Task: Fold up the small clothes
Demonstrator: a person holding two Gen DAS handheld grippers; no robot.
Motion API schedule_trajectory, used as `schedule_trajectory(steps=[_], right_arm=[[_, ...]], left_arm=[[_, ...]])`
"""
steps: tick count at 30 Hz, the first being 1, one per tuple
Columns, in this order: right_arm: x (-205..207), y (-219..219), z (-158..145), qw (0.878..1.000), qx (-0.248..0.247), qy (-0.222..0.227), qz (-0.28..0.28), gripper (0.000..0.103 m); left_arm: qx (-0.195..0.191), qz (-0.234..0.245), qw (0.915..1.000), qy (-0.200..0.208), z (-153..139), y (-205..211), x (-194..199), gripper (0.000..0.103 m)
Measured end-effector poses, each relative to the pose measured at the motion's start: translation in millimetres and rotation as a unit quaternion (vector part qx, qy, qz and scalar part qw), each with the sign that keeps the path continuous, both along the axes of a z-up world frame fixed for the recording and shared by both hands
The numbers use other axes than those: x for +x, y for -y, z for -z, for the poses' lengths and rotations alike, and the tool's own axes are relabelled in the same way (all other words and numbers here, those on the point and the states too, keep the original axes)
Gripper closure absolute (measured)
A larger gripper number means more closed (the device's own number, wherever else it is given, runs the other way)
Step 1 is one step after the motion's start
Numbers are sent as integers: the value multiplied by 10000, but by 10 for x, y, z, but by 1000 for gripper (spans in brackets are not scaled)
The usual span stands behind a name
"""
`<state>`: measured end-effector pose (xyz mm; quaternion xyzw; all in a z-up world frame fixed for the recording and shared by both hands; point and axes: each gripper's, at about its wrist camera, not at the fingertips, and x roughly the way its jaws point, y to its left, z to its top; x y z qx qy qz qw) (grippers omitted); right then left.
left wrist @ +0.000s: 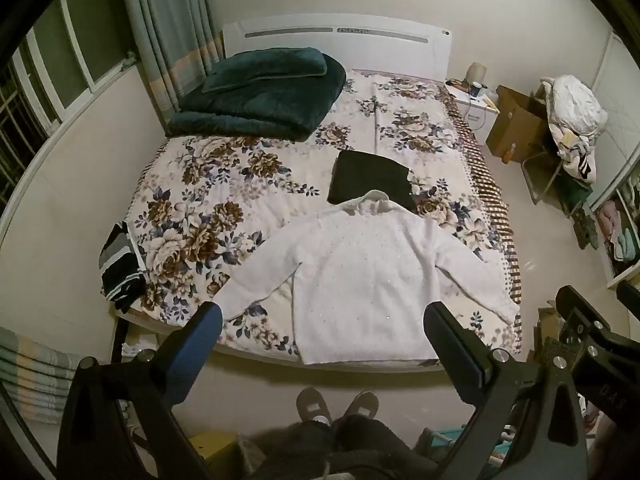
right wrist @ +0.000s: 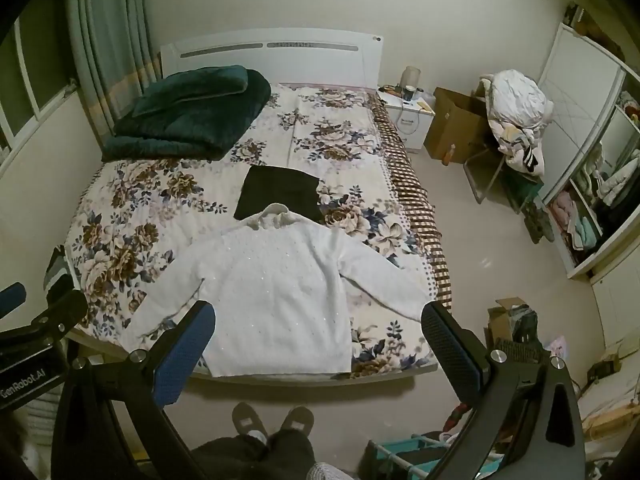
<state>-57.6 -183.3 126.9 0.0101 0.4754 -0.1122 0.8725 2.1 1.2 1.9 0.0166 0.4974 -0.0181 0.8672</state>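
White knit is what I see first: a small white sweater (left wrist: 360, 280) lies flat on the floral bedspread (left wrist: 208, 208), in the lower middle of the left wrist frame, collar pointing toward the headboard (left wrist: 336, 46), both sleeves spread out to the sides and its hem at the near edge of the bed. In the right wrist view the same sweater (right wrist: 276, 292) sits centre frame. Its collar overlaps a folded black garment (left wrist: 370, 178) just above it in the picture. A dark green blanket (left wrist: 260, 100) is stacked in the upper left of the bed, and a striped dark garment (left wrist: 120, 266) hangs at the bed's left edge.

My left gripper (left wrist: 324, 332) is held above the floor short of the bed with its jaws spread wide, nothing between them; the blue pad (left wrist: 192, 344) frames the sweater's left sleeve end. My right gripper (right wrist: 318, 336) is likewise gaping and empty, apart from the cloth. At the bottom centre I see the person's slippers (left wrist: 336, 404). On the right of the frame stand a nightstand (left wrist: 478, 114), a cardboard box (left wrist: 516, 124) and a chair piled with laundry (left wrist: 576, 120).
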Motion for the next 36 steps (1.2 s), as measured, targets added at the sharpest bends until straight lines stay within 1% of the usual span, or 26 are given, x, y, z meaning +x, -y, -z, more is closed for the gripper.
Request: schedule_trajectory(steps=[5,36], right_arm=[[5,-16,-11,10000,-20,8,-2,0],[24,-80,-81,10000,-26,71,-18,0]], left_arm=[[-1,-2,10000,1,-71,45,89,0],[-48,-8,10000,62,-67,10,59,0]])
